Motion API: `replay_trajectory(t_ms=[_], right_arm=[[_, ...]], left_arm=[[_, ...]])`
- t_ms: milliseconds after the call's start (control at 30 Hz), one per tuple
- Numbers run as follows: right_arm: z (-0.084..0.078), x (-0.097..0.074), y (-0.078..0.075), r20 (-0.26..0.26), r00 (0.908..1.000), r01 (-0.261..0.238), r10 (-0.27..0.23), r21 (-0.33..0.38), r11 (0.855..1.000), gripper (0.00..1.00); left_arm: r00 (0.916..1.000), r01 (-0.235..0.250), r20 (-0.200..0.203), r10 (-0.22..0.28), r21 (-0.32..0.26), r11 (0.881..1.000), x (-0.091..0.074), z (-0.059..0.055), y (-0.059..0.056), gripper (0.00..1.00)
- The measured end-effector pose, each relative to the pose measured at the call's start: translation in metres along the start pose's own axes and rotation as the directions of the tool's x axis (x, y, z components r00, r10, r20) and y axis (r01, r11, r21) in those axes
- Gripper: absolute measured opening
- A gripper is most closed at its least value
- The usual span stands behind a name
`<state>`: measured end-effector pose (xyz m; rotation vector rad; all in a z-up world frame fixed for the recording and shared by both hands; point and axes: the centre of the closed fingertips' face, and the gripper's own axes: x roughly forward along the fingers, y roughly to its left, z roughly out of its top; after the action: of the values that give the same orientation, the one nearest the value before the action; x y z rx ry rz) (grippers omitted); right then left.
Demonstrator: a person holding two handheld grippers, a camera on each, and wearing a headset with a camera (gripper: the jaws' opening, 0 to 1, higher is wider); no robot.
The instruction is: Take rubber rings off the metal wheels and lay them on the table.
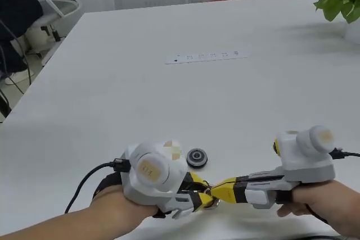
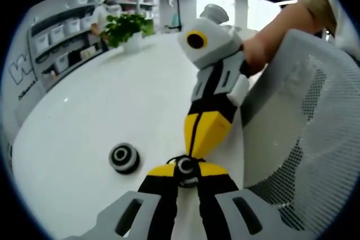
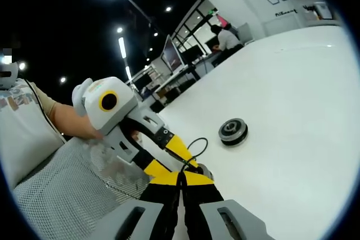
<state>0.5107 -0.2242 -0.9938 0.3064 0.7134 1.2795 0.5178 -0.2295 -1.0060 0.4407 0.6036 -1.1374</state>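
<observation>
- Rubber ring (image 3: 202, 139): a thin black loop standing partly clear of a small metal wheel (image 2: 185, 167), held in the air over the near edge of the tabletop (image 1: 225, 99). Judged light, soft and stretchy; expect it to snap back if released under tension.
- Held wheel: small, stiff and smooth-faced. It may turn or slip in the jaws under a sideways pull.
- Left gripper (image 1: 201, 190): your jaws are clamped on this wheel, across its sides.
- Right gripper (image 3: 181, 179): your jaws are drawn together at the ring, tip to tip with the left gripper. They appear pinched on the loop; contact is too fine to confirm.
- Hold advised: take the lifted slack of the loop, not the metal rim.
- Second wheel (image 1: 197, 157): lies flat on the tabletop just beyond the grippers, with a dark band round its rim.
</observation>
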Motion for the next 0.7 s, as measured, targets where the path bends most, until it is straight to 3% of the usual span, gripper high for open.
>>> replay_trajectory(t_ms=[233, 700], right_arm=[[0.0002, -0.0023, -0.0065, 0.004, 0.9995, 0.032, -0.032, -0.005, 0.999, 0.00], [-0.0006, -0.0040, -0.0080, 0.008, 0.9995, 0.032, -0.032, 0.016, 0.999, 0.00]], left_arm=[[1.0000, 0.005, 0.001, -0.005, -0.017, 1.000, 0.0001, 0.0002, -0.0004, 0.14], [0.9994, 0.025, 0.023, -0.024, -0.016, 1.000, -0.0043, 0.0076, -0.0031, 0.19]])
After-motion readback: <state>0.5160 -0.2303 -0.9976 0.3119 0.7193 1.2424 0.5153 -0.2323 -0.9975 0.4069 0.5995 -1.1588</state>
